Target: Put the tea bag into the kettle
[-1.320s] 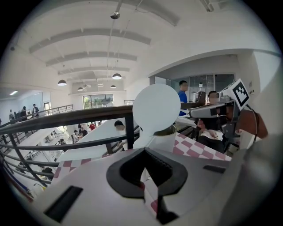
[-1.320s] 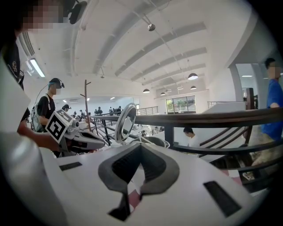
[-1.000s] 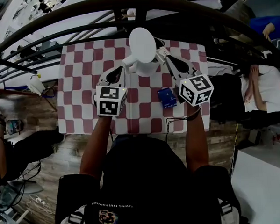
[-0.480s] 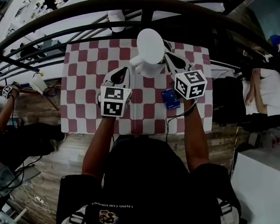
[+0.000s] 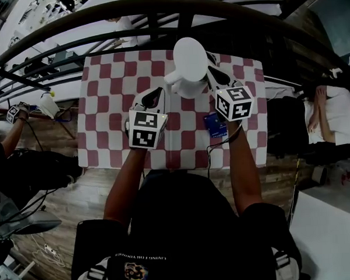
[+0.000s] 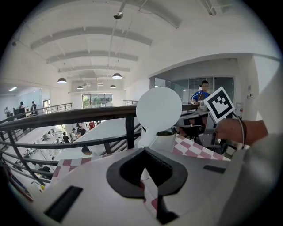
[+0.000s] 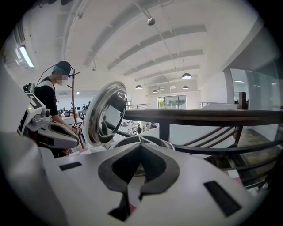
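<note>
The tea bag (image 7: 152,140) shows only as thin white threads at the tips of your right claw (image 7: 140,149), which is pinched together on them. That claw has moved in over the open kettle (image 5: 185,84), so release looks near. Your left claw (image 6: 143,152), closed and empty, waits beside the kettle above the checked counter (image 5: 109,110).

Bright, even indoor light; strong fisheye bending and dark vignetted corners.
</note>
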Demonstrator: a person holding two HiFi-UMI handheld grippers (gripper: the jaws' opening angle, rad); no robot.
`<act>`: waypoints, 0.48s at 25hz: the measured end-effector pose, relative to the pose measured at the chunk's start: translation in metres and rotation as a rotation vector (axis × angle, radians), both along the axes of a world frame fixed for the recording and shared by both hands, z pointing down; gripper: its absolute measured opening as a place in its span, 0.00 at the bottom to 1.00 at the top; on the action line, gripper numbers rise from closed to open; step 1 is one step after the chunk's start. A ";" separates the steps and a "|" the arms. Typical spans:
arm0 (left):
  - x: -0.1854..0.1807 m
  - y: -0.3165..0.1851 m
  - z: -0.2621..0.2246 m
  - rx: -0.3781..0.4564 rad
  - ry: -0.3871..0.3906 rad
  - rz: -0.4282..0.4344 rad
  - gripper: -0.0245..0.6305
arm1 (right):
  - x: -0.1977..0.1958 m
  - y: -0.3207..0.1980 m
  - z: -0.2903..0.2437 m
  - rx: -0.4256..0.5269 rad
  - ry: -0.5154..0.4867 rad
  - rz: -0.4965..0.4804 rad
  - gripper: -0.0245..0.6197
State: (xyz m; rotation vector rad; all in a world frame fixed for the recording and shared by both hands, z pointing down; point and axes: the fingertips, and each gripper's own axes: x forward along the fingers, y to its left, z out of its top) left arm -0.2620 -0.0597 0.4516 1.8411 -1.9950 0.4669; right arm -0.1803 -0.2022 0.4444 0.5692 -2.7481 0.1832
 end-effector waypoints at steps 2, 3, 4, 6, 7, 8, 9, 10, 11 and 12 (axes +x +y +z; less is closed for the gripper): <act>0.001 0.000 0.002 -0.002 -0.001 0.002 0.04 | 0.000 -0.001 0.003 -0.002 0.002 0.004 0.06; 0.001 0.001 0.003 -0.003 -0.001 0.002 0.04 | 0.001 -0.001 0.005 -0.002 0.004 0.005 0.06; 0.001 0.001 0.003 -0.003 0.000 0.002 0.04 | 0.001 -0.001 0.006 -0.003 0.008 0.005 0.06; 0.001 0.001 0.003 -0.004 0.001 0.003 0.04 | 0.000 0.000 0.008 -0.002 0.015 0.004 0.06; 0.001 0.000 0.003 -0.004 0.001 0.004 0.04 | 0.000 0.000 0.009 0.000 0.019 0.004 0.06; 0.002 0.000 0.003 -0.004 0.001 0.005 0.04 | 0.001 -0.001 0.010 0.001 0.022 0.003 0.06; 0.003 -0.001 0.003 -0.004 0.001 0.006 0.04 | 0.001 0.000 0.011 0.001 0.025 0.002 0.06; 0.003 -0.001 0.004 -0.004 0.000 0.006 0.04 | 0.001 0.000 0.012 0.000 0.028 -0.001 0.06; 0.004 -0.002 0.004 -0.005 0.000 0.007 0.04 | 0.001 0.000 0.012 0.000 0.031 -0.003 0.06; 0.005 -0.002 0.004 -0.005 -0.001 0.007 0.04 | 0.001 -0.001 0.013 0.000 0.032 -0.005 0.06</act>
